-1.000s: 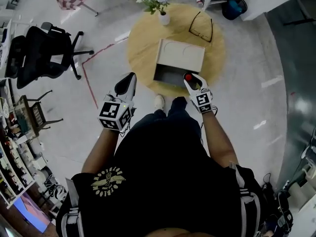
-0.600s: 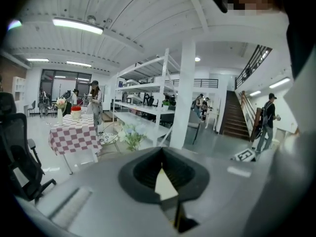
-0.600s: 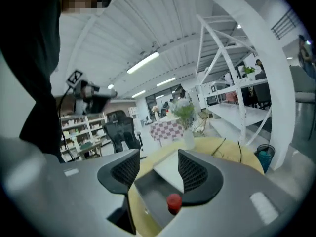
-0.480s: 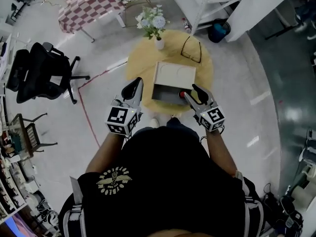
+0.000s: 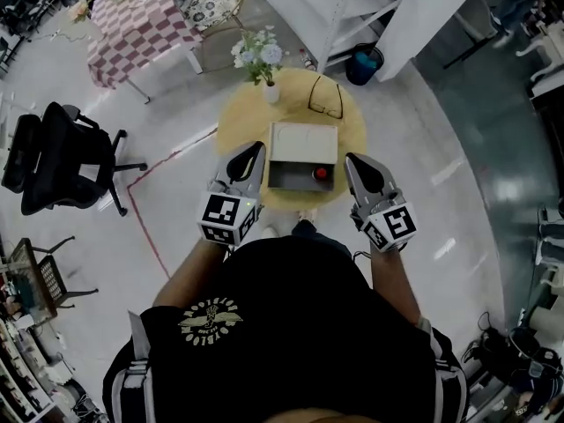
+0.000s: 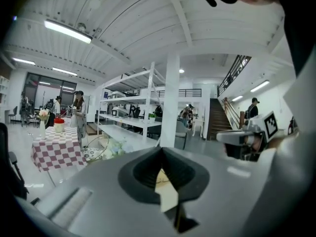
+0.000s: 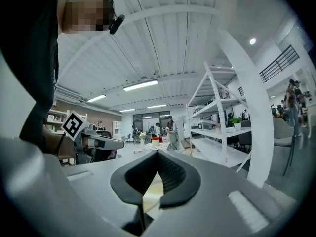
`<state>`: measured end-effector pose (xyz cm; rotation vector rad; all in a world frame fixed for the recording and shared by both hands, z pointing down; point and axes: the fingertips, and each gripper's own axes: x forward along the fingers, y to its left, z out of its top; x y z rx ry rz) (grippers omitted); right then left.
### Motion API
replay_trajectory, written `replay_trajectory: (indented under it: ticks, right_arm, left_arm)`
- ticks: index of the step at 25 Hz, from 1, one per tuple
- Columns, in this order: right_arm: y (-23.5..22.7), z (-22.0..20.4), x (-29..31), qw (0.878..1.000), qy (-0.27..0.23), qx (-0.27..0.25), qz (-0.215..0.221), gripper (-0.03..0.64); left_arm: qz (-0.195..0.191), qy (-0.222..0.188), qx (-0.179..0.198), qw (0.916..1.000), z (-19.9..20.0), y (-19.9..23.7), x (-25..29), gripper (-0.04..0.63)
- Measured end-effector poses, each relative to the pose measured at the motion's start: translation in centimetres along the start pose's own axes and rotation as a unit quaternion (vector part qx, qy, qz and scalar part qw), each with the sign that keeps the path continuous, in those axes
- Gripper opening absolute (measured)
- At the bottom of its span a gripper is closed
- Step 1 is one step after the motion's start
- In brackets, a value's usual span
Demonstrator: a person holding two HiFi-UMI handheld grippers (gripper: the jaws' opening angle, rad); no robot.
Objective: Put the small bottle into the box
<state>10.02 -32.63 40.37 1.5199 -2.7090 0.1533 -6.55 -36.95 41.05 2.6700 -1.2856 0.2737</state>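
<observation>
Black office chair [image 5: 62,161] stands on the pale floor at the left of the head view, with a red-and-white checked table [image 5: 132,25] in the upper left corner. Toward the middle, a round wooden table [image 5: 233,122] carries a white vase of flowers [image 5: 257,60] at its upper left edge. The left gripper [image 5: 256,149] hangs over the table's lower left rim, just beside the box. In the left gripper view its dark jaws meet at the tips with nothing between them.

The box [image 5: 304,139] sits at the table's centre, its pale lid folded back toward the top of the frame and its dark inside facing up. The small bottle [image 5: 321,174], told by its red cap, sits inside the box at the right end of that dark compartment, apart from both grippers. Black-rimmed glasses [image 5: 328,98] lie on the table above the box.

The right gripper [image 5: 352,159] is just right of the box, jaws pressed together and empty. A blue bin [image 5: 363,64] stands on the floor past the table's upper right edge.
</observation>
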Motion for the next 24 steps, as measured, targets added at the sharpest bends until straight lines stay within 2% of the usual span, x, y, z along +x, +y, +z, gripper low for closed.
replay_trajectory:
  ticks: [7, 14, 20, 24]
  right_arm:
    - [1.3, -1.5, -1.2, 0.999, 0.020, 0.014, -0.042, 0.006]
    - [2.2, -1.9, -1.8, 0.998, 0.028, 0.015, -0.047, 0.006]
    - [-0.5, -1.8, -1.7, 0.999, 0.030, 0.020, -0.039, 0.006]
    - [-3.9, -1.1, -1.4, 0.999, 0.028, 0.014, -0.030, 0.006]
  left_arm:
    - [-0.007, 0.002, -0.017, 0.9998, -1.0, 1.4, -2.4, 0.000]
    - [-0.015, -0.005, -0.022, 0.9996, -1.7, 1.4, -2.5, 0.000]
    - [-0.013, 0.000, -0.018, 0.9998, -1.3, 0.3, 0.1, 0.000]
    - [-0.012, -0.013, -0.015, 0.9997, 0.0, -1.0, 3.1, 0.000]
